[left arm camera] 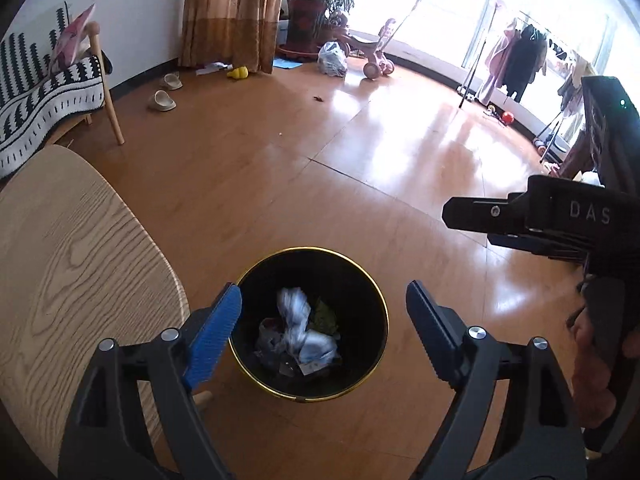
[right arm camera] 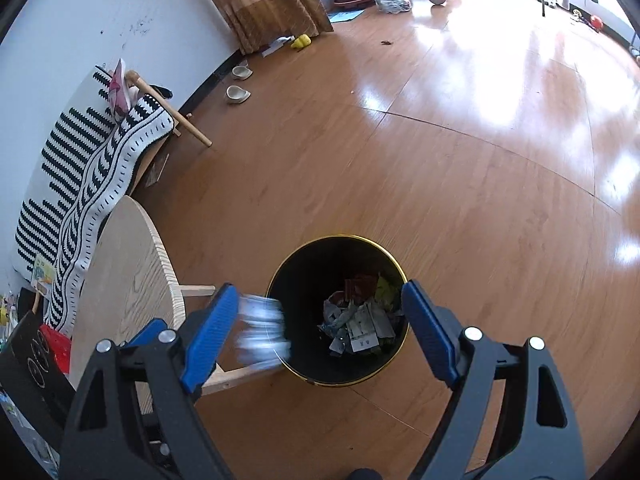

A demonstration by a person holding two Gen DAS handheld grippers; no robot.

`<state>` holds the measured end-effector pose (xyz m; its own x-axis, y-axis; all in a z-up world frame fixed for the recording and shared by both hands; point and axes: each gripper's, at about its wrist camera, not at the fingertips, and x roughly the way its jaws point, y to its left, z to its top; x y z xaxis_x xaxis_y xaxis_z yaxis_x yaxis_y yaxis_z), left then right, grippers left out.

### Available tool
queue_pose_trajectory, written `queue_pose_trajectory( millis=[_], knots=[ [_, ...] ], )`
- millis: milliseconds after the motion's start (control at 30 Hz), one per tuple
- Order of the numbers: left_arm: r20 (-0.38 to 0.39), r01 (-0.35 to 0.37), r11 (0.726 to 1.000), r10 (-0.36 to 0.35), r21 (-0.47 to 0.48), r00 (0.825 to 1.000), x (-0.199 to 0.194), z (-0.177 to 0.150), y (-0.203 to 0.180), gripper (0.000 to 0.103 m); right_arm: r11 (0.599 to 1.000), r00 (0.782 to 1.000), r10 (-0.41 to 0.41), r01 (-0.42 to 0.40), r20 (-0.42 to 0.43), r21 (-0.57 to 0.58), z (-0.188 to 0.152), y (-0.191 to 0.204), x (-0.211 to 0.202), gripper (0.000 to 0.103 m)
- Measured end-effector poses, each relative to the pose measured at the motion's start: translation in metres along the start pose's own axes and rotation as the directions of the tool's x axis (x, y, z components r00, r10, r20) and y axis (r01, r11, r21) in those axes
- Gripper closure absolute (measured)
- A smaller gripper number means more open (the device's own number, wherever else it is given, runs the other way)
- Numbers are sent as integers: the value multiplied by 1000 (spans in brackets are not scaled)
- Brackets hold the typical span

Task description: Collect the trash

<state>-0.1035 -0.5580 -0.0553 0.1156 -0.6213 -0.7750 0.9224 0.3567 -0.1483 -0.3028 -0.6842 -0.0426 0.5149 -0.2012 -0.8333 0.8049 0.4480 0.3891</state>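
Both my claws stood wide apart over the black bin (left arm camera: 308, 322) on the floor, just right of the round wooden table (left arm camera: 76, 264): my left gripper (left arm camera: 324, 312) held nothing, and a blurred white wad (left arm camera: 294, 320) hung over the litter inside. My right gripper (right arm camera: 320, 312) was also empty, with a blurred pale scrap (right arm camera: 262, 328) beside its left finger at the bin's left rim. I judged nothing remained to seize there, and neither hand was plainly nearer.
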Motion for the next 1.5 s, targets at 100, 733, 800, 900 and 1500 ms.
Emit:
queue_pose_trajectory(
  millis=[100,733,800,900,1500],
  knots=[
    [15,-9,1000,9,-15,1000,-10,2,5,21,1000,1000,5,-5,0,-13,-1,5,-2,22],
    [40,-415,825,464,-383,885,-230,-96,215,14,847,985,158,-171,-70,-504,-93,286,21,16],
    [9,-466,775,519,-427,855,-259,-121,245,14,802,978,180,-207,-104,-561,-119,331,26,16],
    [-30,-523,697,586,-491,810,-302,-160,286,14,734,968,201,-250,-149,-632,-157,389,32,16],
    [-196,-616,389,716,-685,670,-439,-311,393,14,519,937,189,-348,-292,-781,-297,541,60,16]
  ],
)
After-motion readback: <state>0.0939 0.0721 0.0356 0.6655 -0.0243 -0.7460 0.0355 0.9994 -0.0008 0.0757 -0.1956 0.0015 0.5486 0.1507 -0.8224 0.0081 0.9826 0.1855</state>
